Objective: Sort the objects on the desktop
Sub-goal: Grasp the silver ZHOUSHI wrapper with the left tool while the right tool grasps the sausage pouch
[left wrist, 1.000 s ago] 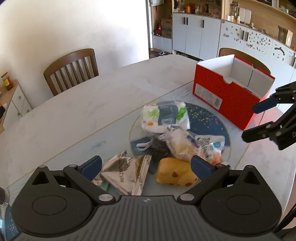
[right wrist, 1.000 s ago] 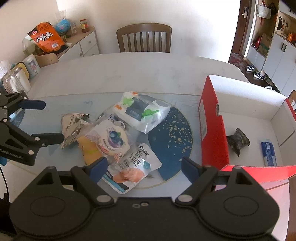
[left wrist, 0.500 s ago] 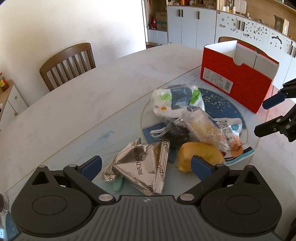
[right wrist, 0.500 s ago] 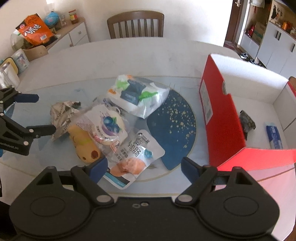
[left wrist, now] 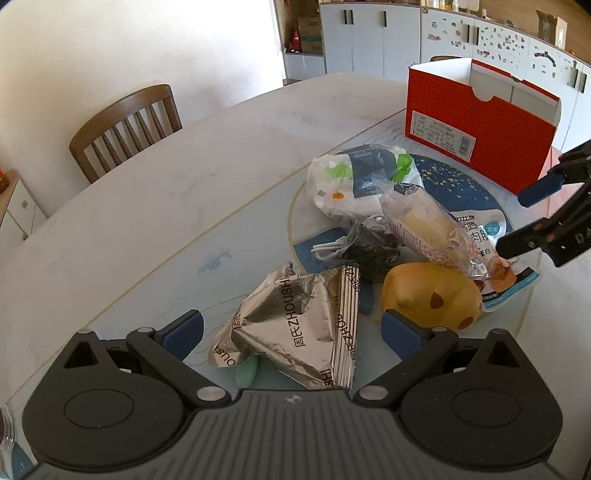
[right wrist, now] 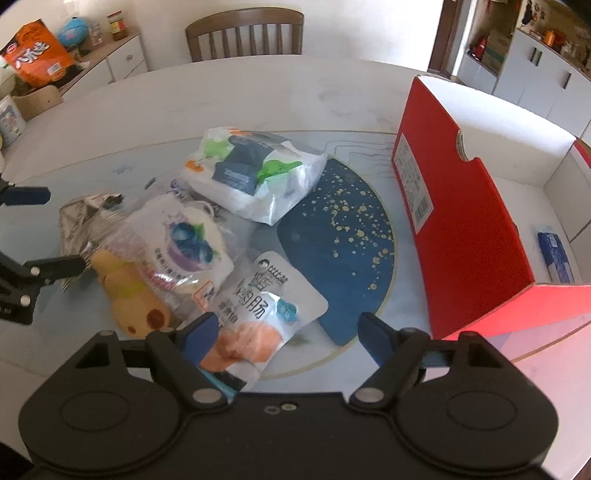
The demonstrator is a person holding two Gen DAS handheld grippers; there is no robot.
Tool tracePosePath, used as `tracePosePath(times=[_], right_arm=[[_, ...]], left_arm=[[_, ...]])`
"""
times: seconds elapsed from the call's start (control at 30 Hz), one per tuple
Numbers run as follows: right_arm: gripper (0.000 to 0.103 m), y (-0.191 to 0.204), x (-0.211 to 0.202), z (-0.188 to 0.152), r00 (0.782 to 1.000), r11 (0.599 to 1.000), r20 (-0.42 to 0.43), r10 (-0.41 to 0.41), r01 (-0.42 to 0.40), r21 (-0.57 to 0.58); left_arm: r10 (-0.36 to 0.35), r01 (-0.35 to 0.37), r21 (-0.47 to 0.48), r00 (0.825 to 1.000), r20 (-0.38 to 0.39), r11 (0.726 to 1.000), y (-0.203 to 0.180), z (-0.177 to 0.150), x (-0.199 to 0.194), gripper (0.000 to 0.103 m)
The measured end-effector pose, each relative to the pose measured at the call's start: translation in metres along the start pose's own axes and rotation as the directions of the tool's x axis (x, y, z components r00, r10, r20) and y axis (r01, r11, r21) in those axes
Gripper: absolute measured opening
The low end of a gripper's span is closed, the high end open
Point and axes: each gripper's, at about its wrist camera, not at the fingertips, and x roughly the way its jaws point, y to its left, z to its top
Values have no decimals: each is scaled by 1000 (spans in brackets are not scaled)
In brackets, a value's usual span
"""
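Your right gripper (right wrist: 284,332), jaws closing around the sausage pack (right wrist: 258,314), may drag the overlapping bun bag (right wrist: 184,240); left gripper (left wrist: 291,332) gapes over the foil pack (left wrist: 295,325).

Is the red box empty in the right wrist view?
No, the red box already holds a small blue packet lying on its white floor.

I am seeing a wooden chair (right wrist: 243,33) standing at twelve o'clock behind the table (right wrist: 221,99), an orange snack bag (right wrist: 37,55) sitting at ten o'clock, and white cabinets (left wrist: 369,40) lining the far wall.
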Motion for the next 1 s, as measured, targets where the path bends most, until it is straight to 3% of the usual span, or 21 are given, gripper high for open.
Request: tracePosePath(times=[0.27,1.0], right_arm=[[82,-2,16,3,1000,998,-22,-5,6,64],[79,8,26,2,999,998,-54,0,4,65]], left_arm=[[-12,12,29,1000,-3,999,-1,-1,11,103],[-18,19,26,999,-38,999,-2,-6,36,102]])
